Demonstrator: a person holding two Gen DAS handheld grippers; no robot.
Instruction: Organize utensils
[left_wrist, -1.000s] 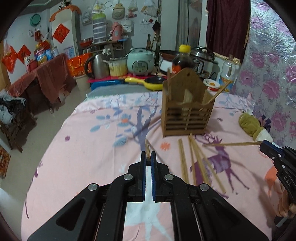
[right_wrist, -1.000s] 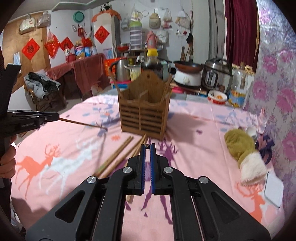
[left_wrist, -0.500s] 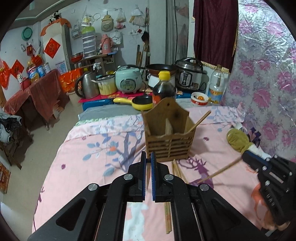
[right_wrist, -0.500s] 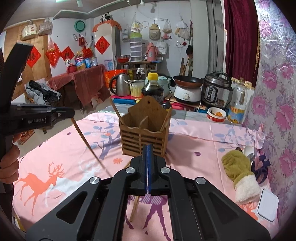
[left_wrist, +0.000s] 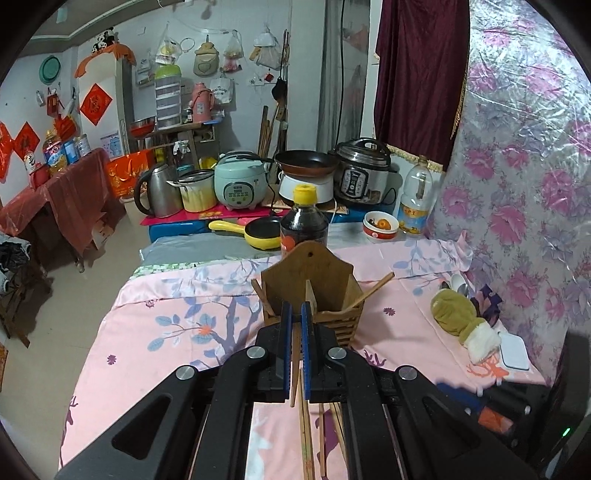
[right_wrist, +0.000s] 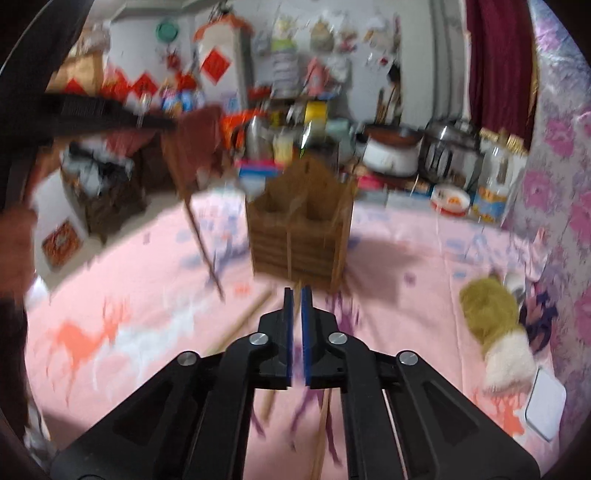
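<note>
The wooden utensil holder (left_wrist: 314, 291) stands on the pink tablecloth (left_wrist: 166, 332), with one chopstick (left_wrist: 373, 290) leaning out of its right compartment. My left gripper (left_wrist: 295, 310) is shut on a chopstick (left_wrist: 295, 369) that hangs down between its pads, just in front of the holder. Several loose chopsticks (left_wrist: 306, 439) lie on the cloth below. The right wrist view is blurred. In it my right gripper (right_wrist: 295, 295) faces the holder (right_wrist: 299, 229); its jaws are opening, a narrow gap shows and I see nothing between them. The left gripper (right_wrist: 168, 125) hangs its chopstick (right_wrist: 201, 236) at upper left.
A dark sauce bottle (left_wrist: 303, 221) stands right behind the holder, with a yellow pan (left_wrist: 258, 232) and a small bowl (left_wrist: 380, 225) further back. A green and white mitten (left_wrist: 458, 321) and a white box (left_wrist: 513, 354) lie at the right by the wall. A hand (right_wrist: 14, 236) shows at left.
My left gripper has risen and closed in on the holder, and its chopstick now hangs downward. The right gripper's pads, pressed together half a second ago, now show a gap.
</note>
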